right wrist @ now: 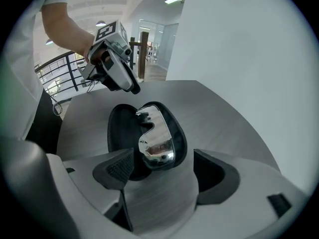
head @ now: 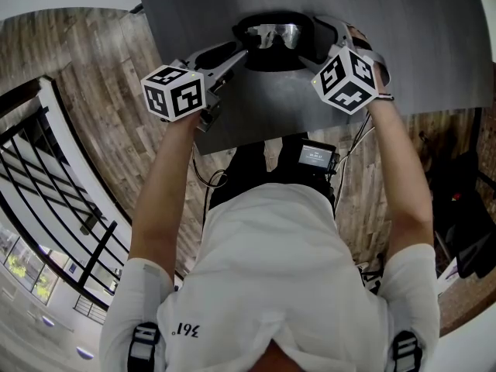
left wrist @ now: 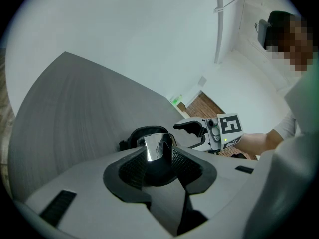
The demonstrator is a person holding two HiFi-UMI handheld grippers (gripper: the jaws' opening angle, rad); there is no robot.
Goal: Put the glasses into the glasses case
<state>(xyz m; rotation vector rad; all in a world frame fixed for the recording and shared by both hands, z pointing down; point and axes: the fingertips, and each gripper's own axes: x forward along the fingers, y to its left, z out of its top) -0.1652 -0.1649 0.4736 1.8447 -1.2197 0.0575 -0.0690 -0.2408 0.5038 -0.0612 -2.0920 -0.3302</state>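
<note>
A black glasses case [head: 267, 59] lies open on the grey table [head: 403, 45], its lid [right wrist: 119, 128] folded flat beside it. Glasses with mirrored lenses [head: 273, 35] sit tilted in the case's shell. My left gripper [head: 242, 51] reaches in from the left. Its pads [left wrist: 185, 164] stand close on either side of the near end of the glasses [left wrist: 156, 147], shut on it. My right gripper [head: 319, 39] is at the case's right end, jaws wide open. The glasses [right wrist: 157, 136] lie just ahead of its left pad [right wrist: 119, 167], apart from both pads.
The table's near edge [head: 256, 138] runs just behind both grippers, with wooden floor [head: 93, 68] beyond it. A white wall [left wrist: 149, 34] rises behind the table. The person's arms come in from both sides.
</note>
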